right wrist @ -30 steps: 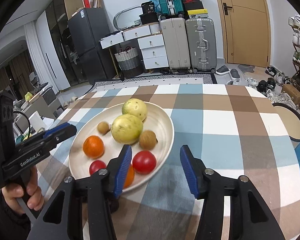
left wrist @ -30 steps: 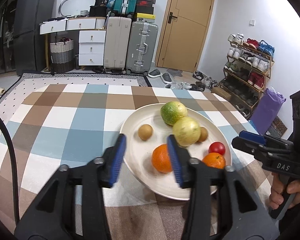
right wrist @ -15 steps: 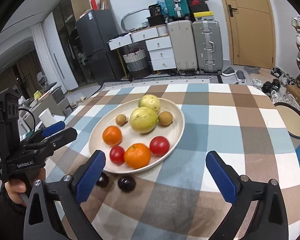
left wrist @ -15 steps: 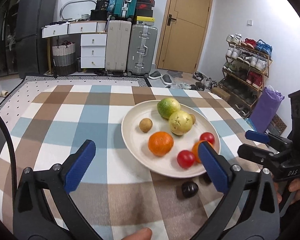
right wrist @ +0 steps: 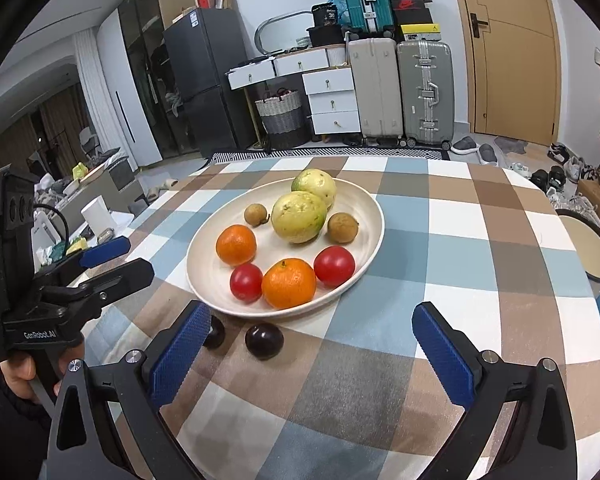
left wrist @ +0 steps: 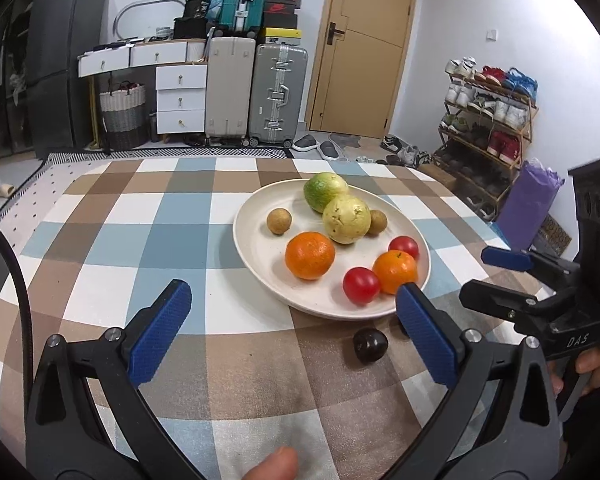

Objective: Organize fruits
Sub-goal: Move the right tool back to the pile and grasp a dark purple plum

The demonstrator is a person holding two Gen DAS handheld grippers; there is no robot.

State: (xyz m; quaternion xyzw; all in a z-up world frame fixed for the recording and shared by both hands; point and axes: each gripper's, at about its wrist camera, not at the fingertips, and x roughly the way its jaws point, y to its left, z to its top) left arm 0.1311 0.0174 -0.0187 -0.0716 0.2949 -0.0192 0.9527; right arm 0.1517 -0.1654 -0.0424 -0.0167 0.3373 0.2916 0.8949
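Both sets of jaws stand wide with nothing between them. The left gripper hangs over the near part of the checked surface, its blue pads spread to either side of bare cloth; the right-hand pad reaches up to the near rim of the cream plate. The right gripper is likewise spread over the near cloth, and its left pad partly covers one of two dark plums.

Those plums lie on the surface just near of the plate, off it: one dark plum in the open, the second plum just left of it, half hidden behind the pad. In the left wrist view only one shows clearly.

On the plate lie two mandarins, one at the left and one at the near edge, with a red tomato and a larger tomato on either side of the near one. Farther in sits a yellow-green guava, touching a greener guava behind it, and two small brown fruits, one at the left and one at the right.

Each gripper is seen from the other's camera, gripped by a hand at its handle. Suitcases, a drawer unit and a shoe rack stand far behind.
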